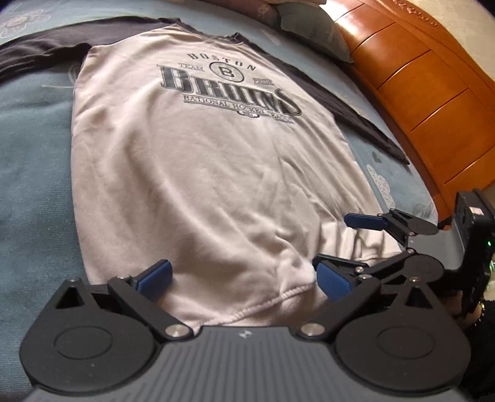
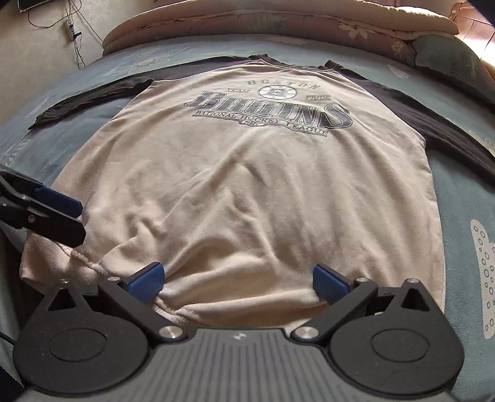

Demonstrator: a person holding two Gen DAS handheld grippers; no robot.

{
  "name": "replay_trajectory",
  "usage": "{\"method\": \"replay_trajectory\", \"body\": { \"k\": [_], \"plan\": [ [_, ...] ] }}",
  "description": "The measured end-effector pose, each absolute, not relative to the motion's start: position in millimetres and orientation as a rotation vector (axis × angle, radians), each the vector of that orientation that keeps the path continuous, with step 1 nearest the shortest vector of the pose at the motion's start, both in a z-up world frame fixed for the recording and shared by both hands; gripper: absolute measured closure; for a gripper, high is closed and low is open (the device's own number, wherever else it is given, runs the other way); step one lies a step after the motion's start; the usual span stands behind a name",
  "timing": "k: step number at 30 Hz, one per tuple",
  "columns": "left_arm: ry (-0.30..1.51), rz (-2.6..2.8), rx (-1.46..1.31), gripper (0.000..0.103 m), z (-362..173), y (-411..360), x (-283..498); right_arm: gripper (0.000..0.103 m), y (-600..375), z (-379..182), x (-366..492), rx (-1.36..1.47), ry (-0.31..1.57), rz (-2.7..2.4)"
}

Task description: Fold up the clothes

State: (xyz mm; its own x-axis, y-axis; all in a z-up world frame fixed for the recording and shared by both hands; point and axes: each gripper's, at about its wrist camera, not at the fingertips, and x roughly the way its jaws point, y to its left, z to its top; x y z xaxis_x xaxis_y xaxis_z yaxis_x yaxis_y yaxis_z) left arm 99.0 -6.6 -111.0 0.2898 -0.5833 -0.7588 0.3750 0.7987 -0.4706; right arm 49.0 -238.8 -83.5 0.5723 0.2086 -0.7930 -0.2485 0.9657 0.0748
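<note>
A cream long-sleeved shirt (image 1: 198, 173) with dark sleeves and a "Boston Bruins" print lies flat, front up, on a blue bedspread; it also shows in the right wrist view (image 2: 247, 185). My left gripper (image 1: 244, 280) is open, its blue pads either side of the bottom hem near the shirt's left corner. My right gripper (image 2: 238, 281) is open over the hem further right. The right gripper also shows in the left wrist view (image 1: 343, 247), and the left gripper shows at the left edge of the right wrist view (image 2: 71, 216). Neither holds cloth.
The blue bedspread (image 1: 31, 185) surrounds the shirt. A wooden headboard (image 1: 427, 80) runs along the right in the left wrist view. Pillows and a rolled quilt (image 2: 278, 18) lie beyond the collar. Cables hang on the wall (image 2: 71, 31) at far left.
</note>
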Motion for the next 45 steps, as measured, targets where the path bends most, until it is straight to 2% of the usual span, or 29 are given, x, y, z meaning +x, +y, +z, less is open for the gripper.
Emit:
{"method": "replay_trajectory", "body": {
  "k": [12,19,27,34,45],
  "plan": [
    [1.089,-0.719,0.003,0.002,-96,-12,47,0.0,-239,-77,56,-0.087,0.974,0.265],
    [0.984,-0.812,-0.052,0.002,-77,-25,59,0.0,-289,-39,56,-0.013,0.97,0.245],
    [1.1,-0.803,-0.132,0.003,-104,-44,71,0.0,-318,-52,33,0.035,0.999,0.176],
    [1.049,-0.75,-0.099,0.002,-88,-35,75,0.0,-313,-54,26,0.082,0.976,0.193],
    [1.147,-0.683,-0.119,0.002,-108,-30,77,0.0,-278,-68,29,-0.029,1.015,0.235]
  ]
}}
